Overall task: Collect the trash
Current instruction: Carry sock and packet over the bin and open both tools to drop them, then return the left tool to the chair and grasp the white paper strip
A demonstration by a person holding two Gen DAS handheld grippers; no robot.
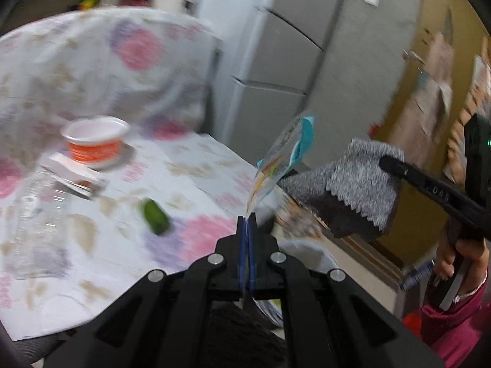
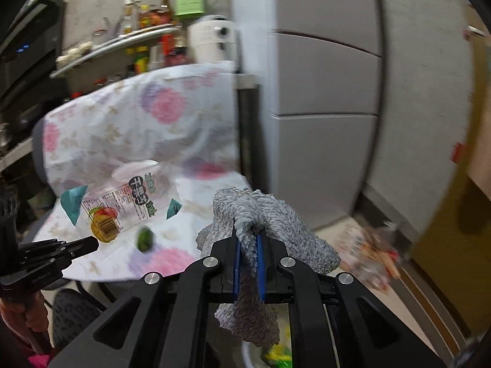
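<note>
My left gripper (image 1: 247, 220) is shut on a clear plastic wrapper (image 1: 284, 159) with teal corners and printed labels, which stands up from its tips over the chair's right edge. The same wrapper (image 2: 122, 208) shows in the right wrist view, held by the left gripper (image 2: 92, 243) at the lower left. My right gripper (image 2: 248, 239) is shut on a grey knitted cloth (image 2: 264, 214) that bulges above and hangs below the blue pads. In the left wrist view that cloth (image 1: 353, 190) hangs from the right gripper (image 1: 383, 162) at the right.
A chair draped in a floral sheet (image 1: 101, 67) holds an orange-and-white cup (image 1: 95, 141), a clear bottle (image 1: 33, 214), a small box (image 1: 76, 174) and a green object (image 1: 156, 216). A grey fridge (image 2: 331, 107) stands behind. Colourful litter (image 2: 371, 251) lies on the floor. A person's hand (image 1: 460, 260) grips the right handle.
</note>
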